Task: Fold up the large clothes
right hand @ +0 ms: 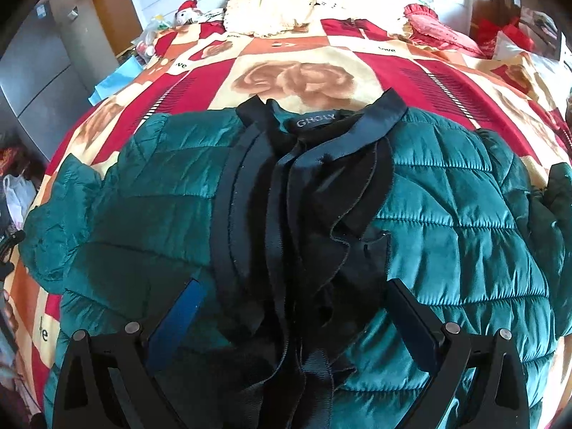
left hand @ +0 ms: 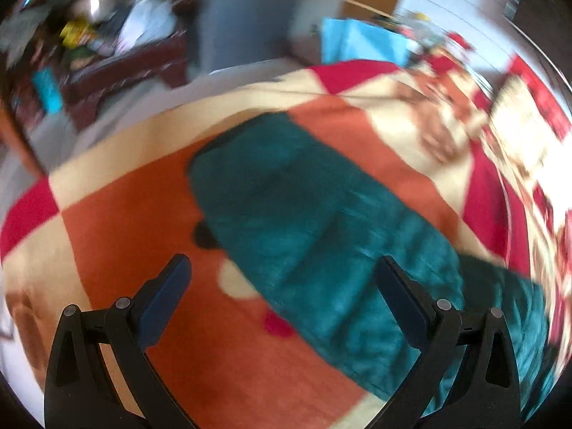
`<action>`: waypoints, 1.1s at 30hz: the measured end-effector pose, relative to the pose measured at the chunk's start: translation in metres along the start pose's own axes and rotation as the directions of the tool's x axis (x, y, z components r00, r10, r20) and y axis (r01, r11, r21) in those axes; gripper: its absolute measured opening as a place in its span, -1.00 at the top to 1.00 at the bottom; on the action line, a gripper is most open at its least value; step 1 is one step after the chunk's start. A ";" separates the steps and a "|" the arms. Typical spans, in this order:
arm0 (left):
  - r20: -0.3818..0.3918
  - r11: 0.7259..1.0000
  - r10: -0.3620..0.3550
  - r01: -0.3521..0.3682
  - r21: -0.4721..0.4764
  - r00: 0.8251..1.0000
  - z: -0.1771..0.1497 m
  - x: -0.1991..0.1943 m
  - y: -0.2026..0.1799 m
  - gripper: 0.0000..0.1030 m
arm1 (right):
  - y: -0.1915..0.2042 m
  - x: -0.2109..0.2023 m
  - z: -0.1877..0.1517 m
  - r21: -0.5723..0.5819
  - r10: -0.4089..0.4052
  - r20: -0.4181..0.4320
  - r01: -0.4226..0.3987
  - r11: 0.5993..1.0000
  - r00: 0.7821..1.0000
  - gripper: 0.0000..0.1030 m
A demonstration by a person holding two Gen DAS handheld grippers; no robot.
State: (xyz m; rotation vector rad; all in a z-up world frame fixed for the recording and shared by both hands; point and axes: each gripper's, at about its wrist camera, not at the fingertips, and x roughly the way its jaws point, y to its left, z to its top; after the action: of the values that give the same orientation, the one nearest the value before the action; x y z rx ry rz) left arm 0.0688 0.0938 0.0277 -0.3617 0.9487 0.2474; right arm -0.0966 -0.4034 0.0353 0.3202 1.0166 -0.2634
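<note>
**Green quilted jacket spread on patterned bed as two grippers hang above it**

The left gripper [left hand: 284,268] hangs over the near part of the bed, its jaws wide apart and gripping nothing; its camera's picture is smeared by blur. Below it a sleeve [left hand: 304,221] of the teal jacket lies stretched across the orange, cream and red bedspread [left hand: 118,214], running from the upper left toward the lower right of that view. Off the bed's far left stands a dark red piece of furniture [left hand: 136,60] heaped with blurred clutter, and a light blue sheet [left hand: 361,41] lies past the bed's far edge.

In the right wrist view the quilted green jacket [right hand: 457,221] lies flat, front up, filling the middle of the bed, collar toward the headboard end. Its black collar and front trim [right hand: 307,193] run down the centre, a woven label [right hand: 316,122] reading "GHOLY" showing inside the neck. The right gripper [right hand: 291,286] hangs directly over that black trim, jaws spread wide and empty, one finger over each green front panel. Farther up the bed are a cream pillow [right hand: 282,3] and, to the right, a red frilled cushion [right hand: 441,34]
</note>
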 end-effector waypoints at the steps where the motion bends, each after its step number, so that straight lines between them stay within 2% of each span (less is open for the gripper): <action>1: -0.005 1.000 0.009 -0.009 -0.017 1.000 0.002 0.004 0.005 -0.99 | 0.000 0.000 0.000 0.003 0.001 -0.002 -0.001 1.000 1.000 -0.97; 6: -0.030 0.997 0.061 -0.062 -0.035 0.998 0.008 0.022 0.013 -0.99 | -0.001 0.001 -0.001 0.013 -0.003 -0.006 0.003 1.000 1.000 -0.98; 15: 0.005 0.997 0.072 -0.072 -0.006 0.997 0.014 0.036 0.006 -0.96 | 0.001 0.002 -0.001 0.000 -0.010 -0.014 0.010 1.000 1.000 -0.98; 16: 0.011 0.998 0.064 -0.065 0.007 0.998 0.015 0.036 0.003 -0.83 | 0.001 0.002 -0.001 -0.001 -0.011 -0.014 0.011 1.000 1.000 -0.98; 17: 0.019 0.998 0.051 -0.051 0.026 0.999 0.016 0.036 0.000 -0.55 | 0.002 0.002 -0.001 -0.002 -0.012 -0.014 0.012 1.000 1.000 -0.98; 18: 0.028 0.998 0.039 -0.040 0.058 0.999 0.016 0.036 -0.005 -0.40 | 0.002 0.002 -0.001 -0.003 -0.013 -0.015 0.013 1.000 1.000 -0.98; 20: 0.028 0.994 0.014 -0.017 0.109 1.000 0.016 0.035 -0.013 0.10 | 0.002 0.002 -0.002 -0.003 -0.014 -0.015 0.014 1.000 1.000 -0.98; 21: 0.023 0.994 -0.008 0.005 0.108 1.000 0.016 0.034 -0.014 0.24 | 0.002 0.002 -0.002 -0.001 -0.013 -0.015 0.013 1.000 1.000 -0.98; 22: 0.019 0.995 -0.026 0.024 0.102 0.999 0.016 0.031 -0.015 0.47 | 0.002 0.002 -0.002 0.001 -0.012 -0.015 0.012 1.000 1.000 -0.98; 23: 0.016 0.995 -0.040 0.038 0.097 0.999 0.016 0.029 -0.016 0.59 | 0.002 0.002 -0.002 0.005 -0.009 -0.015 0.009 1.000 1.000 -0.98; 29: 0.029 0.988 -0.132 0.128 0.091 0.991 0.008 -0.007 -0.021 0.67 | 0.000 -0.004 -0.006 0.013 -0.003 -0.023 0.004 1.000 1.000 -0.97; 33: 0.049 0.973 -0.206 0.200 0.111 0.977 0.000 -0.038 -0.032 0.68 | 0.002 -0.009 -0.009 -0.017 -0.049 -0.014 0.049 0.999 0.999 -0.97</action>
State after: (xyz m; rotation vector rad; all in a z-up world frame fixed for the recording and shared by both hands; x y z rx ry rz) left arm 0.0588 0.0622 0.0653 -0.3491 0.8551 0.0203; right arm -0.1074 -0.3977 0.0396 0.2833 1.0413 -0.2970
